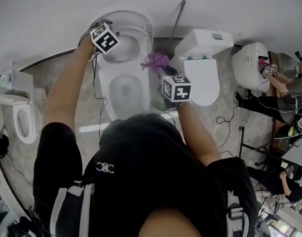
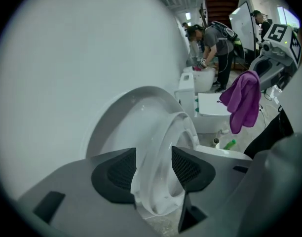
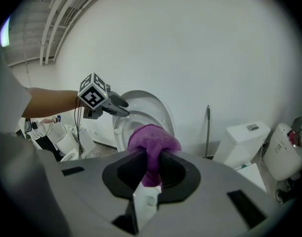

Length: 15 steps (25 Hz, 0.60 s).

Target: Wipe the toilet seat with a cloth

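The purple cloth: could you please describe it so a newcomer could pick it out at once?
Along the wall stands a row of white toilets; take the toilet before the person, lid raised. Beside its bowl, the purple cloth hangs, pinched in the right gripper. Unlike the white porcelain around it, it is purple.

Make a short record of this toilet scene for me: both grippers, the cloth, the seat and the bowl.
left gripper: open, jaws either side of the seat's edge, pads not pressing on it
right gripper: shut on the cloth
cloth: purple, bunched, held in the air, touching no part of the toilet
seat: raised, upright in front of the lid
bowl: uncovered
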### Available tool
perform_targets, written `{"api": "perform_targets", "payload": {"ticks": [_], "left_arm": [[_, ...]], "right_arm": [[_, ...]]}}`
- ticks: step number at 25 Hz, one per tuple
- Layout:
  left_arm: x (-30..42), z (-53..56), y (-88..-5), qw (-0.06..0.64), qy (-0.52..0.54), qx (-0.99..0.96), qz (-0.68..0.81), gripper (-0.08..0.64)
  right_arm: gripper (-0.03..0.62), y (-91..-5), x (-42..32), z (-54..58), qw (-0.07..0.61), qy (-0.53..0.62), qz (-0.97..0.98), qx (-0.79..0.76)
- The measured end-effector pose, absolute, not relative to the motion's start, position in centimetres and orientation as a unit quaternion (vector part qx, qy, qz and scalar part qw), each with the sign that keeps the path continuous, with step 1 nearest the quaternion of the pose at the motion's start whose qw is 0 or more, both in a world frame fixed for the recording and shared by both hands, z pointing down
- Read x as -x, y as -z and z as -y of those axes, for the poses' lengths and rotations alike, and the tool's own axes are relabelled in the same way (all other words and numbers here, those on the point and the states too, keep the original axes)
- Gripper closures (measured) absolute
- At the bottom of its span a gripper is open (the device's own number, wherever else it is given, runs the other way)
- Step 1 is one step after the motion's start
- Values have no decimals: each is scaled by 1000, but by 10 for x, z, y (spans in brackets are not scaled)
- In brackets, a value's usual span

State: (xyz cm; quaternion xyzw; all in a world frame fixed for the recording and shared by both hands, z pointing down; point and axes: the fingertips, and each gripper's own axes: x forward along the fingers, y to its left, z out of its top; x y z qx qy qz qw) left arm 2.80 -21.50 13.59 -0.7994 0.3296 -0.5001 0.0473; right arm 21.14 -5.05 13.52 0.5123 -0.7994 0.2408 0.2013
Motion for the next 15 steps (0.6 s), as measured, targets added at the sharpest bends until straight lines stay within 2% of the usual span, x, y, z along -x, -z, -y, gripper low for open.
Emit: {"api": "perform_targets", "payload": {"ticks": [3,7,8,10,15], "left_arm": [[-31,228,-145,32,506,803,-313,359],[-29,231,-161,-75,469,818,-323,360],[-27,230,-162,-80,465,820,-325,362],[-24,225,-162,-73,473,821,-312,411],[-33,189,-163,-81,514,825,-221,434]], "right_arm": [[534,-132,-213,34,193,-250,788,-528],[534,-133,-221,12,186,-271,768,-549],[534,-134,-223,7,184,-276,763,-555],[534,-135,-227,0,181,-279,754,-567],[534,-138,-229,-10,184,-279,743,-579]]}}
